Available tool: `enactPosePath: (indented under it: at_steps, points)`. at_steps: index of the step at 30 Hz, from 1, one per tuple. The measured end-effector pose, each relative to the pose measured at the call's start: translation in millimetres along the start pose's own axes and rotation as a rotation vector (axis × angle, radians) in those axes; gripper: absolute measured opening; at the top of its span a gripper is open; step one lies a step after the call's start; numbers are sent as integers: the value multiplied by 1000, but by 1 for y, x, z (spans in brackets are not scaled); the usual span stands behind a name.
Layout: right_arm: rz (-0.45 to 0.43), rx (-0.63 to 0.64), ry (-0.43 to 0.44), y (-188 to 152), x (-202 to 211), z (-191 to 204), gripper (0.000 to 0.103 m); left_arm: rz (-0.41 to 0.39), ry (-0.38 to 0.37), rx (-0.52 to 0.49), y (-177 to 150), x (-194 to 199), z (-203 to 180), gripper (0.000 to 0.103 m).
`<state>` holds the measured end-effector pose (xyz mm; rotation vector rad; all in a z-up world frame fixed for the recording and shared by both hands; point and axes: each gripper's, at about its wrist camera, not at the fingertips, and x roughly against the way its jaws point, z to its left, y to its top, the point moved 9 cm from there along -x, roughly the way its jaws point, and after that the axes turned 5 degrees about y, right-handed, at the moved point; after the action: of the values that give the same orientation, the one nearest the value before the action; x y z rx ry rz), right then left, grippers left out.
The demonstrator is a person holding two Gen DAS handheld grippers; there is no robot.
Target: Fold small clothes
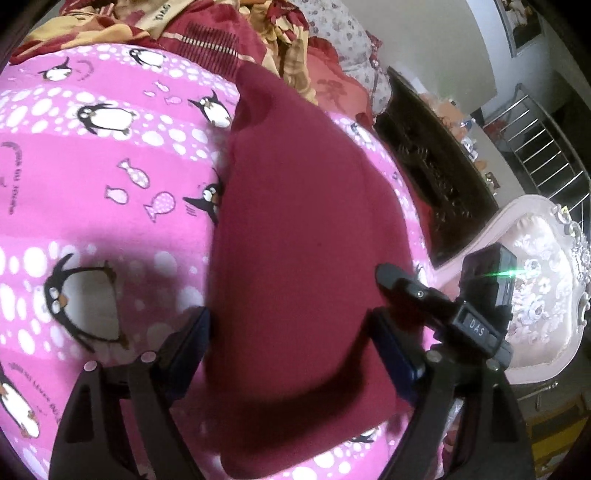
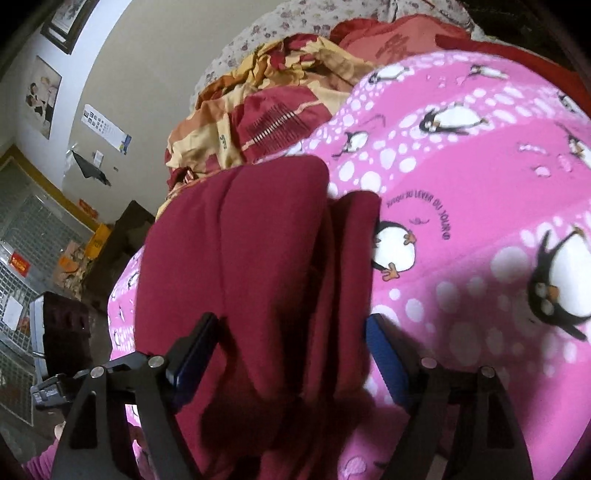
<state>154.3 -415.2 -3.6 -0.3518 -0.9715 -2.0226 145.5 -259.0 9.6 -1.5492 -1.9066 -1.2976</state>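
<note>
A dark red garment (image 1: 303, 236) lies folded lengthwise on a pink penguin-print blanket (image 1: 92, 184). My left gripper (image 1: 291, 339) hangs open just above the garment's near end, one finger on each side of it. The right gripper's black fingers (image 1: 399, 284) reach over the garment's right edge in the left wrist view. In the right wrist view the garment (image 2: 240, 258) shows doubled layers with a fold (image 2: 354, 229) at its right. My right gripper (image 2: 291, 343) is open above the cloth, holding nothing.
The blanket also shows in the right wrist view (image 2: 480, 166). Red and yellow bedding (image 1: 221, 33) is piled at the far end. A dark carved cabinet (image 1: 436, 173) and a pink upholstered chair (image 1: 535, 277) stand beside the bed. A wire rack (image 2: 18, 258) stands on the floor.
</note>
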Motion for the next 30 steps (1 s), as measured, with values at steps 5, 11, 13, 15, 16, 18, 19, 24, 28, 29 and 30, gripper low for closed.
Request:
enactPosePath:
  at_steps: [5, 11, 13, 15, 16, 18, 19, 24, 28, 29, 30]
  points:
    - [20, 25, 37, -2, -7, 8, 88, 15, -22, 15, 3, -15, -3, 88]
    - [33, 87, -3, -4, -2, 27, 58, 16, -28, -53, 0, -13, -18, 74]
    - [35, 86, 5, -3, 8, 37, 51, 13, -42, -63, -1, -5, -23, 69]
    - [40, 74, 34, -5, 17, 50, 48, 15, -73, -48, -3, 8, -28, 67]
    - [47, 71, 45, -8, 21, 56, 48, 15, -90, -40, -6, 19, -31, 67]
    - [64, 75, 65, -15, 27, 73, 48, 7, -87, -50, -12, 36, -33, 67]
    - [75, 78, 76, -21, 31, 81, 48, 7, -82, -56, -18, 47, -34, 67]
    - [158, 52, 124, -64, 42, 111, 48, 38, -58, -47, -59, 88, -27, 67]
    - [222, 59, 124, -107, 42, 127, 48, 61, -22, -34, -105, 112, -10, 67]
    - [230, 60, 123, -115, 41, 129, 48, 60, -10, -42, -113, 115, -7, 67]
    - [239, 59, 120, -123, 39, 130, 48, 62, 5, -50, -122, 116, -4, 67]
